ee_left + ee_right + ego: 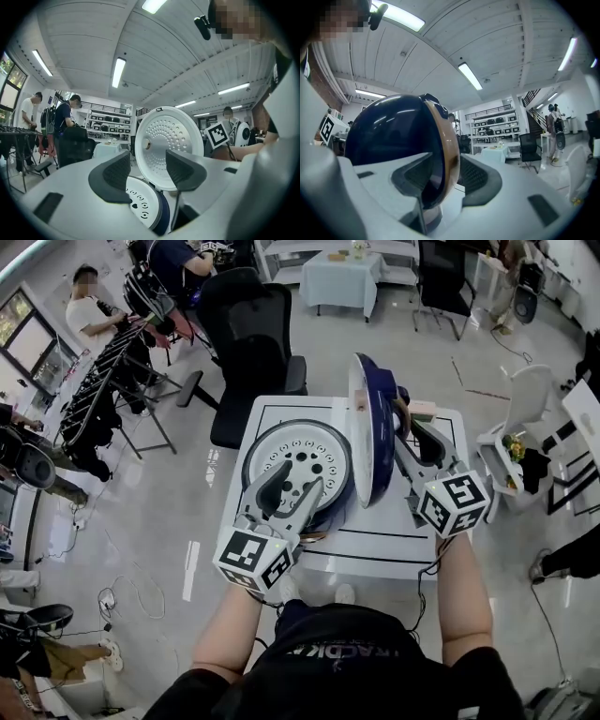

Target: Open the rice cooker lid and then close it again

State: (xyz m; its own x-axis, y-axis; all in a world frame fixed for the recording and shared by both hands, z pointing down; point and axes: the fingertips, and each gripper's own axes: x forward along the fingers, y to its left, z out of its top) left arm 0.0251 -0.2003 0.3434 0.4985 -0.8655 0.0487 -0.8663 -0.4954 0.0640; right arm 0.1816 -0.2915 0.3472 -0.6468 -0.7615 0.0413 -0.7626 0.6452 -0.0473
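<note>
The rice cooker [281, 457] stands on a white table [394, 532], its round white perforated top [140, 206] showing. Its dark blue lid [368, 427] is up and nearly vertical, with the white dimpled inner side [166, 140] turned left. My left gripper [298, 491] hovers over the cooker's near rim, open, with nothing between its fingers [180, 168]. My right gripper [411, 432] reaches in from the lid's right. The lid's gold-trimmed rim [450, 154] sits between its jaws, with a thin gap at the right pad [476, 180]; the left pad is partly hidden behind the shell.
A black office chair [248, 343] stands just beyond the table. People [94, 315] and a rack of gear [103, 390] are at the far left. A cloth-covered table [342, 277] is at the back, and a white chair [525, 399] with a small stand is to the right.
</note>
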